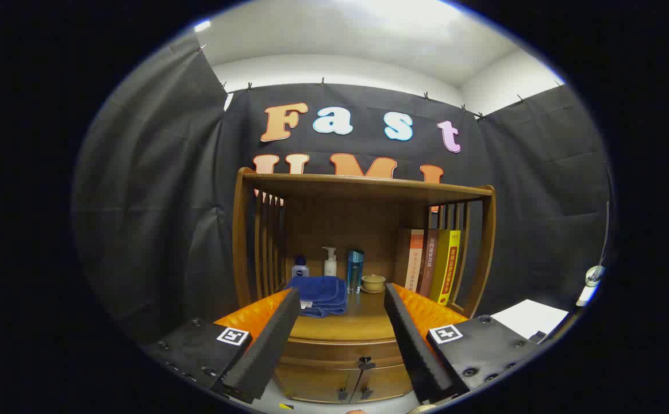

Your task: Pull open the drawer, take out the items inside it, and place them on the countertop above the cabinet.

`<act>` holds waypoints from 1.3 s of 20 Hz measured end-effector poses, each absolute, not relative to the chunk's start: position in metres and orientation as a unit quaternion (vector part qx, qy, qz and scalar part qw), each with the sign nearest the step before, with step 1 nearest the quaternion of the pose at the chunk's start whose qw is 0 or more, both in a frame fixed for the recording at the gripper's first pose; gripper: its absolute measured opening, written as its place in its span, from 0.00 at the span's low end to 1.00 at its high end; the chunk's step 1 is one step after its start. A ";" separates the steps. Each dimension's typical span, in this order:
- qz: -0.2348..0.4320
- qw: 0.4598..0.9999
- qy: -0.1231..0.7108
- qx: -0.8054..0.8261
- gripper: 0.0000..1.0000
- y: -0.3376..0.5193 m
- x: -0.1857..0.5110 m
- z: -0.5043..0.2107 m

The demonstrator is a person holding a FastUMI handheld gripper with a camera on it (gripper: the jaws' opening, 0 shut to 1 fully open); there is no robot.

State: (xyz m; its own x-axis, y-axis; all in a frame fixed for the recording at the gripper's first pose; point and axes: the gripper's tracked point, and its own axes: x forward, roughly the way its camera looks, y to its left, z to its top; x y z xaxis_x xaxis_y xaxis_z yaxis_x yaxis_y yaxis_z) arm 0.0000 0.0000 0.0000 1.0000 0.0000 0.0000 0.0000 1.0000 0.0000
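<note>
A wooden cabinet (363,241) with a shelf hutch stands ahead of me. Its drawer (343,349) is shut, and a small dark knob (366,363) sits at the drawer's lower middle, between my fingers. My gripper (343,294) is open, held a short way in front of the cabinet, with nothing between the fingers. The countertop (363,322) lies beyond the fingertips. A folded blue towel (318,294) rests on it just past the left finger (271,339).
On the countertop stand a small dark-capped bottle (300,268), a white pump bottle (330,262), a blue glass bottle (356,270) and a small lidded bowl (373,282). Several books (433,265) lean at the right. Two lower doors (340,385) sit under the drawer.
</note>
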 end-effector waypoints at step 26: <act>-0.011 1.000 0.003 0.000 0.98 -0.011 0.001 -0.001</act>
State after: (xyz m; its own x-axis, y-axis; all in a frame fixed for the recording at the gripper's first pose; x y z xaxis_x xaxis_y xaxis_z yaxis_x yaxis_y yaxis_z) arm 0.0008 -0.0114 -0.0010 0.9997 -0.0222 -0.0056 0.0222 0.9998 0.0008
